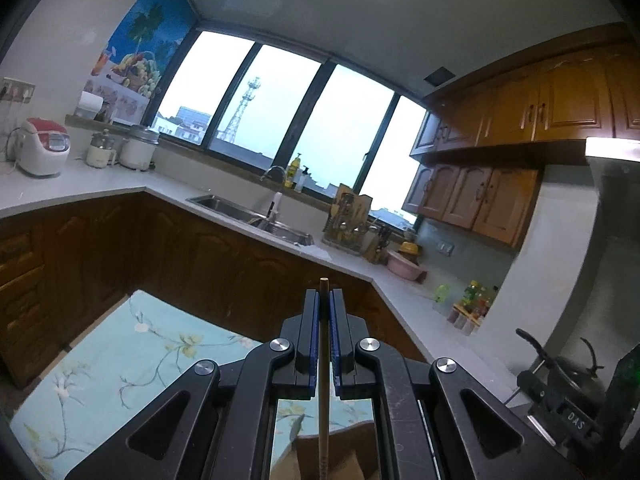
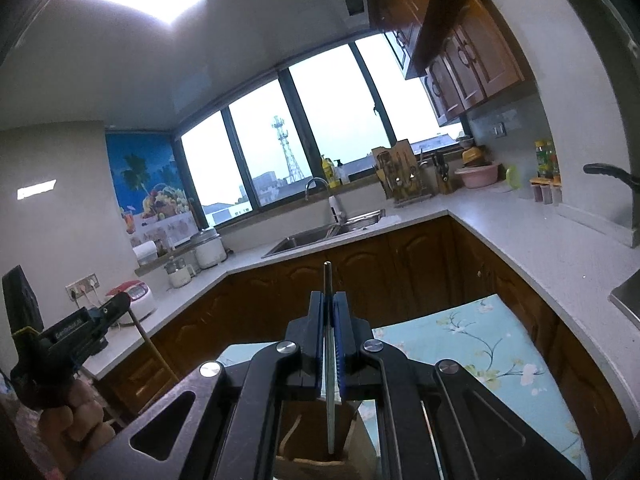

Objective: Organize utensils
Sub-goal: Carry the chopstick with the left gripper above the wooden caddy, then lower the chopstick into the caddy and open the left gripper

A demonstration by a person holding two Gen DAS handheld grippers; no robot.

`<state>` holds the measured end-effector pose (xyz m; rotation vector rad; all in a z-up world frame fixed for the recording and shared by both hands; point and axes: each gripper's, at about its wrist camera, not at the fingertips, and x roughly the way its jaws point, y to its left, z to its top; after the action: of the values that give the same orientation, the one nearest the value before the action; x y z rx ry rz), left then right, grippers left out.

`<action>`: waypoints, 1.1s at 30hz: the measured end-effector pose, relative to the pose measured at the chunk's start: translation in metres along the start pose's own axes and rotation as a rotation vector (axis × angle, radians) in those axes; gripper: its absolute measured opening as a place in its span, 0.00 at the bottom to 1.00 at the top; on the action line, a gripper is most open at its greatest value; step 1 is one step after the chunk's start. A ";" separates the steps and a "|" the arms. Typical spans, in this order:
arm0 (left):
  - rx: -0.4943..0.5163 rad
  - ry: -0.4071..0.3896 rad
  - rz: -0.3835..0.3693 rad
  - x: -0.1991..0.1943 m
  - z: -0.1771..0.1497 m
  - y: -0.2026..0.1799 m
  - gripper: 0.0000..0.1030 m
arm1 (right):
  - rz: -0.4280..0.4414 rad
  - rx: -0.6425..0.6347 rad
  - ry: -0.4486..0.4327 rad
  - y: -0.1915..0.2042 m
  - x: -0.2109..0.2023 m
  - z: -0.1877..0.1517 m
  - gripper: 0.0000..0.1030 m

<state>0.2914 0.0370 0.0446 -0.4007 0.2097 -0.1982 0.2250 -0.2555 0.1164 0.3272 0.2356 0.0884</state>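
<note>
Wooden-cabinet kitchen with pale counter (image 1: pixel 100 184) behind: left tongs (image 1: pixel 324 300) clamp an upright bamboo chopstick (image 1: pixel 324 360), right tongs (image 2: pixel 329 304) an upright thin metal utensil (image 2: pixel 329 380), both above the brown holder (image 2: pixel 312 464)

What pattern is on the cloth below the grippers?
Light blue floral cloth with pale blossoms on branches; clearest in the left wrist view.

— Where's the left wrist view looking from?
— Low over the floral cloth (image 1: pixel 120 360), facing the window (image 1: pixel 280 120) and sink (image 1: pixel 248 208), both well off.
— And the right?
— Beside it, tilted, facing the same window (image 2: pixel 320 128) and sink (image 2: pixel 320 232); the left gripper (image 2: pixel 116 304) shows at its left edge. Both share the counter (image 1: pixel 100 184) run.
</note>
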 end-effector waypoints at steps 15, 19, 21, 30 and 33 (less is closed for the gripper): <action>0.083 0.062 0.029 0.037 -0.045 -0.018 0.03 | -0.018 0.024 0.091 -0.015 0.046 -0.049 0.04; 0.091 0.091 0.030 0.039 -0.044 -0.016 0.03 | -0.015 0.036 0.117 -0.017 0.052 -0.059 0.04; 0.093 0.102 0.029 0.038 -0.038 -0.014 0.03 | -0.013 0.041 0.129 -0.018 0.054 -0.063 0.04; 0.116 0.155 0.032 0.040 -0.031 -0.011 0.04 | -0.016 0.063 0.155 -0.023 0.057 -0.070 0.05; 0.114 0.163 0.023 0.040 -0.023 -0.011 0.04 | -0.016 0.073 0.162 -0.026 0.058 -0.070 0.05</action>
<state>0.3224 0.0089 0.0217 -0.2687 0.3616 -0.2198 0.2653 -0.2515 0.0307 0.3908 0.4025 0.0903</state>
